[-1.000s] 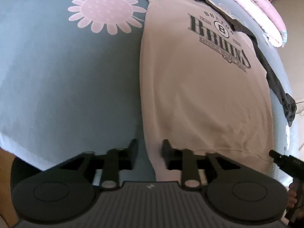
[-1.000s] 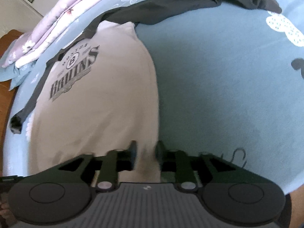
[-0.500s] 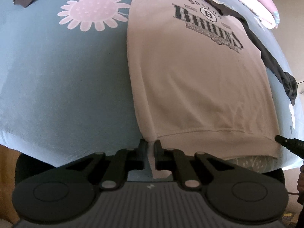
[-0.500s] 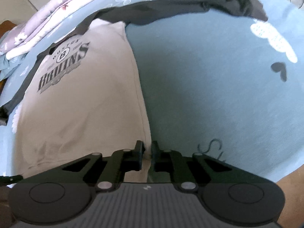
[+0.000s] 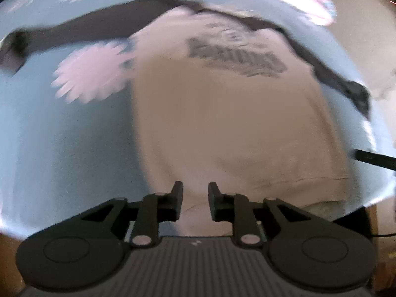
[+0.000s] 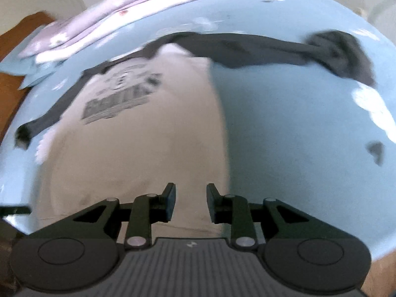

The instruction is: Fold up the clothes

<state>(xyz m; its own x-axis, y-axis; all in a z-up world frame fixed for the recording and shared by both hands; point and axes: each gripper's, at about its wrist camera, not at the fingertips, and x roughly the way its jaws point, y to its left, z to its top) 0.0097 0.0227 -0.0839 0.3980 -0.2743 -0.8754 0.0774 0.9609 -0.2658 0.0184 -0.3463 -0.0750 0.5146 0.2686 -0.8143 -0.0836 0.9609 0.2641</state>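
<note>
A beige sweatshirt [image 5: 222, 123] with a dark chest print and dark sleeves [image 5: 81, 32] lies flat on a light-blue bed sheet [image 5: 61, 136]. My left gripper [image 5: 195, 203] hovers over its near left hem corner. The jaws are opening, and the cloth shows in the gap with no pad pressing on it. In the right wrist view the same sweatshirt [image 6: 138, 148] lies below my right gripper [image 6: 190, 203]. That gripper sits over the near right hem edge, jaws also opening and clear of the fabric. Both views are motion-blurred.
A pink flower print [image 5: 91, 71] marks the sheet left of the sweatshirt. Folded pink bedding [image 6: 111, 19] lies along the far side of the bed. A dark sleeve [image 6: 247, 49] stretches out to a bunched cuff [image 6: 341, 52]. Wood [image 6: 14, 49] shows at the far left.
Both grippers stood open a second ago, pinched shut at the hem corners half a second ago, and now stand apart again. Both have lifted and rolled; the views show more of the bed.
</note>
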